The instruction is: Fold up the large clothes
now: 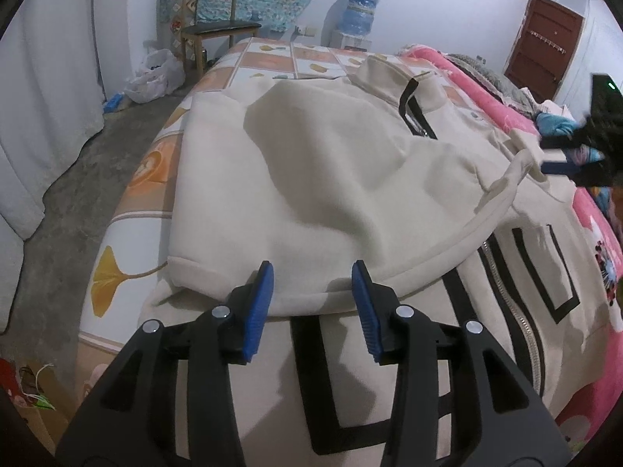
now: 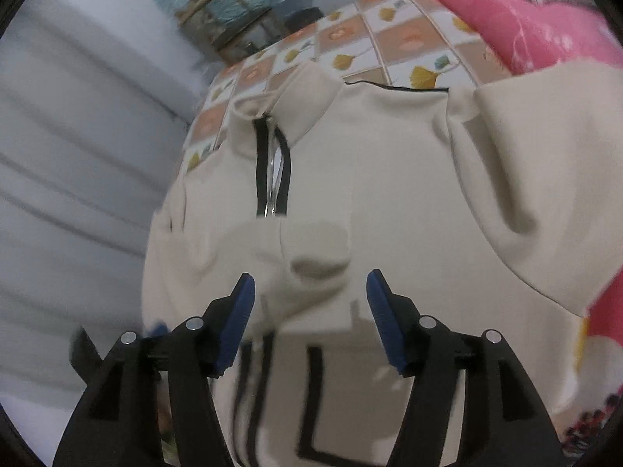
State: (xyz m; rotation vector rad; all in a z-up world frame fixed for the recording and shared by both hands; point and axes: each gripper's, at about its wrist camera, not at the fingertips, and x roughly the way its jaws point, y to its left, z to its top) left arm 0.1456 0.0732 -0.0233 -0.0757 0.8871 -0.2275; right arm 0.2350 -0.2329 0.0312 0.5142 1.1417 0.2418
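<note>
A large cream zip jacket [image 1: 319, 179] with black letters and a black-edged zipper lies on the bed, its left side folded over the front. My left gripper [image 1: 313, 284] is open and empty, just above the folded edge near the hem. My right gripper [image 2: 311, 303] is open and empty above the jacket's [image 2: 389, 179] middle, below the collar zipper [image 2: 272, 171]. The right gripper also shows in the left wrist view [image 1: 560, 159] at the jacket's far right edge, beside a cream cuff [image 1: 521, 155].
The bed has a tile-pattern sheet [image 1: 128, 210] and a pink blanket [image 1: 502, 89] along its right side. A wooden chair [image 1: 218, 31], a plastic bag [image 1: 155, 74] and a water dispenser [image 1: 360, 11] stand beyond the bed. White curtain hangs at left [image 1: 46, 89].
</note>
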